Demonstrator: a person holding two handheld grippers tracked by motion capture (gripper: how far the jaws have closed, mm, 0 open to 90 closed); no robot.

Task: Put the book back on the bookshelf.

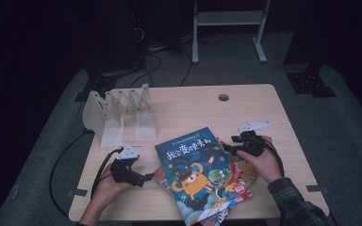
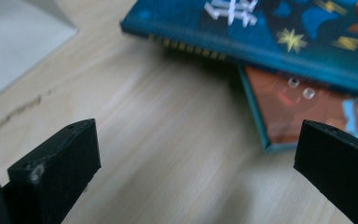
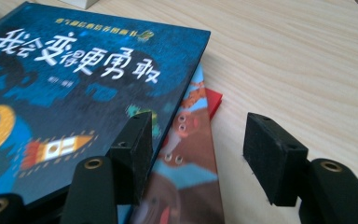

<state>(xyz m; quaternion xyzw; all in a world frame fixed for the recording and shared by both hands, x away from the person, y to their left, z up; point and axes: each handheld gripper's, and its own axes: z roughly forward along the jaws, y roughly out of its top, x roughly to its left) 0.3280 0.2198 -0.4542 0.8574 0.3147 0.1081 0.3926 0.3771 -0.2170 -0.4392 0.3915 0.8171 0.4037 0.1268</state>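
The right gripper (image 1: 233, 147) lies low at the right edge of the stacked books, jaws spread with nothing between them; one jaw hangs over the cover, the other over bare wood. Its hand (image 1: 260, 162) rests on the table (image 1: 264, 108), plaid sleeve behind. The left gripper (image 1: 143, 178) points at the stack's left side, jaws wide and empty, hand (image 1: 104, 187) flat. The blue book (image 1: 195, 172) tops the pile near the front edge; the books beneath (image 3: 186, 154) are mostly covered, their titles hidden.

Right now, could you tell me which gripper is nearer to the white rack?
Left. The left gripper sits just below the white rack; the right gripper is across the blue book.
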